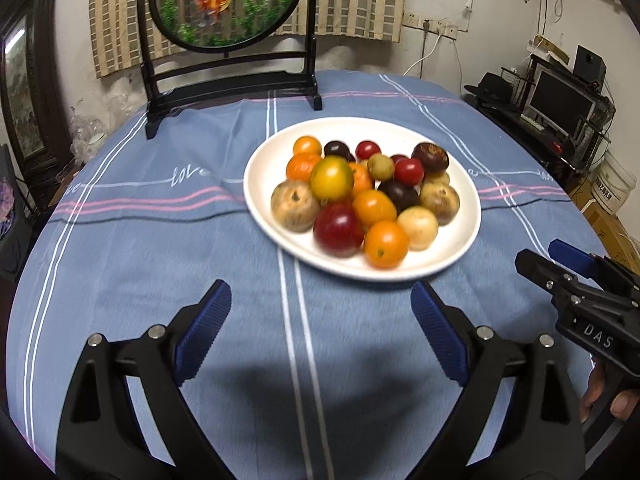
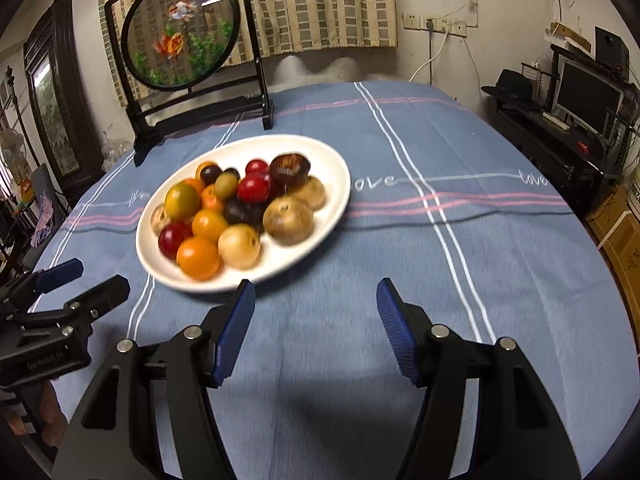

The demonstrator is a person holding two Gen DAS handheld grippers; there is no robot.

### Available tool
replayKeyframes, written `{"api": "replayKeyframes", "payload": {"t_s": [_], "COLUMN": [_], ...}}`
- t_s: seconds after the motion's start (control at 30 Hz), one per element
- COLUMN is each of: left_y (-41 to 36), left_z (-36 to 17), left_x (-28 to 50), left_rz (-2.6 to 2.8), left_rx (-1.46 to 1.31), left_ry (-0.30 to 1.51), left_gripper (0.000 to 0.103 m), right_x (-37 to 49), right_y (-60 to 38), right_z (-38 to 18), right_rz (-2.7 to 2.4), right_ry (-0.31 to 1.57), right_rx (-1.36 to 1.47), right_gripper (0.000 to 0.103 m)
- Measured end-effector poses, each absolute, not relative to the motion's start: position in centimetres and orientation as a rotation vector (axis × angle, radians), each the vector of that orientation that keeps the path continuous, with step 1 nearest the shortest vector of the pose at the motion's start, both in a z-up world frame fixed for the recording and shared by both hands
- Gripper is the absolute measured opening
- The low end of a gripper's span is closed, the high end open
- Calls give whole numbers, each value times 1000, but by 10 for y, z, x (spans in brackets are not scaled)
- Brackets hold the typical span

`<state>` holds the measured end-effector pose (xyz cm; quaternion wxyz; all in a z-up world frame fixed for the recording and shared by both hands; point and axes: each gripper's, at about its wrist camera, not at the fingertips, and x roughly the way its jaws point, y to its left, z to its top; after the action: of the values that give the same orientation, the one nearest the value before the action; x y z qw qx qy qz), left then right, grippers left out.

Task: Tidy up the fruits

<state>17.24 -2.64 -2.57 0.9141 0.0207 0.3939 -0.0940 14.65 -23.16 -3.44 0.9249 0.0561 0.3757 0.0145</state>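
Fruits: a mixed pile [image 1: 362,196] of orange, red, dark purple, tan and yellow-green pieces lay together on one white plate [image 1: 460,256]; none lay on the cloth in either view.
Sorting: colours were intermixed; no grouping by kind could be seen, and no second dish was in view.
Plate: it stood on the surface [image 1: 160,264], on a blue striped cloth, near the middle and in front of a framed goldfish screen [image 1: 226,4].
Left hand-held gripper: the unit [image 1: 320,312] hovered just short of the plate's near rim, jaws spread wide, nothing between them.
Right hand-held gripper: the unit [image 2: 316,312] hovered to the near right of the plate, jaws likewise wide and empty; in the left view it showed [image 1: 536,258] beside the plate's right edge.
Contact: neither gripper touched plate or fruit.
Step in hand: judged ambiguous. All fruit gathered on the plate with both grippers free fitted either a finished gathering or a pile awaiting sorting.
Next move: not settled by these views. Any pick from the pile would have called for a narrow approach between neighbours, since the pieces touched.
Risk: the round pieces were stacked, so disturbing one could have set others rolling off the shallow rim.
Image quality: slight blur lay over the fruit.
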Motion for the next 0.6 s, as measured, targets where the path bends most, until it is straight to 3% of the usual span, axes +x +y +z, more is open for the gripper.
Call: {"api": "replayKeyframes", "payload": {"t_s": [0.6], "left_y": [-30], "left_z": [-23], "left_x": [139], "left_rz": [-195], "left_rx": [69], "left_ry": [800], "left_gripper": [101], "right_x": [126], "right_y": [-235], "right_z": [-49], "right_rz": [30], "right_ry": [816], "right_rx": [72], "right_gripper": [64]}}
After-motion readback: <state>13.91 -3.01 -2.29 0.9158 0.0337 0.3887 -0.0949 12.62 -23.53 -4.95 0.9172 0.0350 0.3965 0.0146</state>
